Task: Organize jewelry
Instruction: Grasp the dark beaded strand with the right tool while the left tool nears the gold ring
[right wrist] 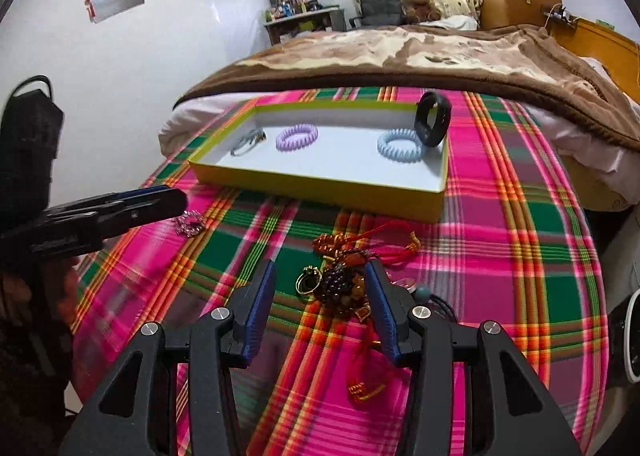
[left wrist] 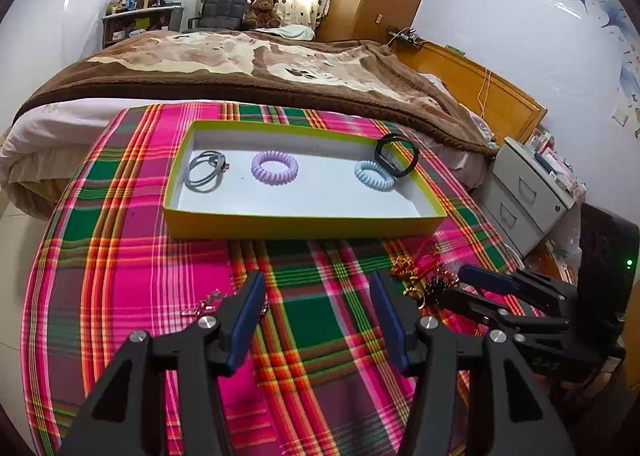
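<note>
A yellow-rimmed tray (left wrist: 304,222) (right wrist: 320,186) sits on the plaid cloth. It holds a grey cord bracelet (left wrist: 205,172), a purple coil band (left wrist: 275,167) (right wrist: 297,137) and a blue coil band (left wrist: 375,175) (right wrist: 400,145). A black band (left wrist: 396,155) (right wrist: 433,119) leans on its right rim. My left gripper (left wrist: 318,288) is open and empty above the cloth, a silver chain (left wrist: 204,304) by its left finger. My right gripper (right wrist: 320,276) is open around a dark bead bracelet (right wrist: 340,288) with a gold ring (right wrist: 308,281) and red knotted cords (right wrist: 372,246).
A bed with a brown blanket (left wrist: 260,60) lies behind the table. A grey drawer unit (left wrist: 528,196) stands at the right. A silver sparkly piece (right wrist: 190,225) lies on the cloth near the left gripper's fingers (right wrist: 160,200).
</note>
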Tool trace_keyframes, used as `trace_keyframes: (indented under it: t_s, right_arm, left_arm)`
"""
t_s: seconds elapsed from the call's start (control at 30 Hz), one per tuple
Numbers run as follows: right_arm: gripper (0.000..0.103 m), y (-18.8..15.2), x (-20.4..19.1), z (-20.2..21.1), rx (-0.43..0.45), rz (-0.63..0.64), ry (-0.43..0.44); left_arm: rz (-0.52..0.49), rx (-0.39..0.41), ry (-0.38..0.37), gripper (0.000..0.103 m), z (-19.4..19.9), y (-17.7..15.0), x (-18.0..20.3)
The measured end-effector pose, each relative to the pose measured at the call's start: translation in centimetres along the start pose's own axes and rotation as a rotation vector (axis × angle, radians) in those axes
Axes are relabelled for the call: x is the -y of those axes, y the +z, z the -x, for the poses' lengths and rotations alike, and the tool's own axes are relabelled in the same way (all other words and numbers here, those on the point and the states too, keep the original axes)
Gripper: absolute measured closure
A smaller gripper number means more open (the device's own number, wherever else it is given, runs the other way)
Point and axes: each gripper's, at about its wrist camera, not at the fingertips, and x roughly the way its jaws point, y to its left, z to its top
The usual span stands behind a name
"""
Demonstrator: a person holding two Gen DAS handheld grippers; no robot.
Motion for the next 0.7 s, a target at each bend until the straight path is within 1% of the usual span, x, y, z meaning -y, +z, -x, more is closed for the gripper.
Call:
trace_keyframes:
  t_s: [0.23,0.37,0.43,0.57,0.63,0.7]
  right_arm:
    - [0.056,-0.3,-0.7,-1.6,-0.042,0.044,-0.079]
    - [0.057,-0.6,-1.3,-2.1,-0.063,0.095,-0.117]
    - [0.072,-0.6,-1.5,-2.1,-0.06,0.107,-0.13]
    - [0.074,-0.6,-1.5,-2.0,-0.06,0.119,-0.141]
    - [0.075,-0.6,-1.6,-2.0,-0.056,0.132,-0.16]
    - [0.077,-0.5,-1.5,-1.5,-0.036,0.119,-0.144]
  left_arm:
    - [0.004,-0.011,-0.021,0.047,-0.3,-0.5,0.1]
    - [0.004,-0.018,-0.031,0.047,-0.4,-0.7,0.2]
    - [0.007,-0.018,-0.03,0.047,-0.4,-0.7,0.2]
    - [0.007,-0.019,-0.025,0.047,-0.4,-0.7,0.2]
    - [0.005,-0.021,-0.022,0.047,-0.5,-0.8,0.3]
    - [0.006,-0.022,-0.021,0.047,-0.6,-0.8,0.3]
